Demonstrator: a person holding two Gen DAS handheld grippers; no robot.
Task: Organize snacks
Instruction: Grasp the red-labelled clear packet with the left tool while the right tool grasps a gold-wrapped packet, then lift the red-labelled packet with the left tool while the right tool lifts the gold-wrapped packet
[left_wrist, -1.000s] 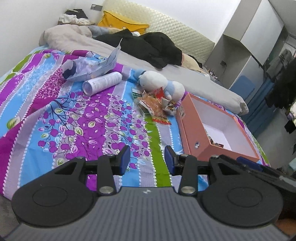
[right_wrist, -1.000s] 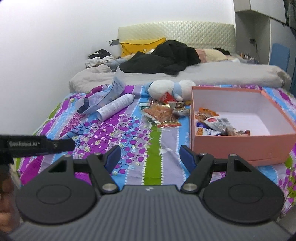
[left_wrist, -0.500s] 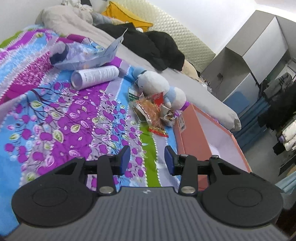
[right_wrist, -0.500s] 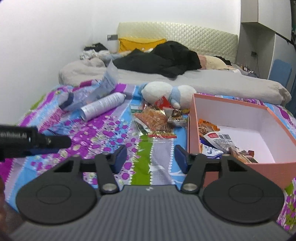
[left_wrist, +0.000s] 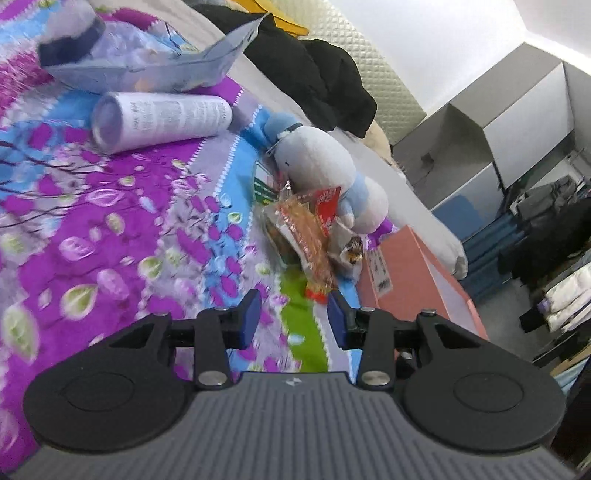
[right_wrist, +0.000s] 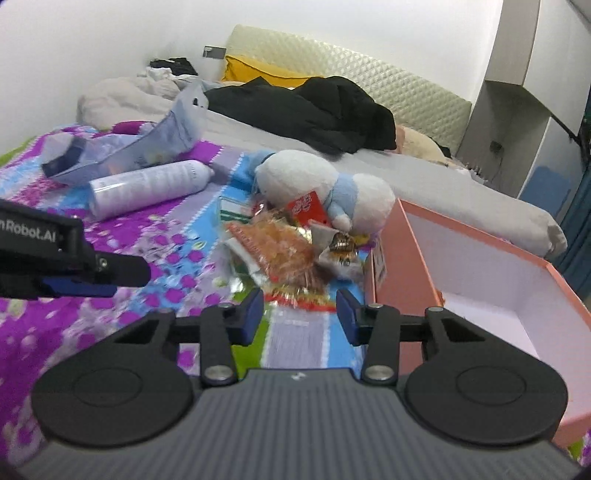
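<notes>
A pile of snack packets (right_wrist: 284, 254) lies on the flowered bedspread beside an open pink box (right_wrist: 476, 273); the pile also shows in the left wrist view (left_wrist: 306, 240), next to the box (left_wrist: 406, 280). An orange packet lies on top, with a red one behind it. My right gripper (right_wrist: 299, 314) is open and empty, just short of the pile. My left gripper (left_wrist: 293, 315) is open and empty, also close to the pile's near edge. The left gripper's side shows in the right wrist view (right_wrist: 70, 258).
A white and blue plush toy (right_wrist: 325, 188) lies behind the pile. A white cylindrical bottle (right_wrist: 147, 188) and a bluish plastic bag (right_wrist: 122, 151) lie to the left. Black clothes (right_wrist: 314, 110) and pillows lie further back. Cabinets stand to the right.
Both grippers have moved forward toward the snack pile, which now looks much larger and nearer. The right gripper's jaws have narrowed somewhat.
</notes>
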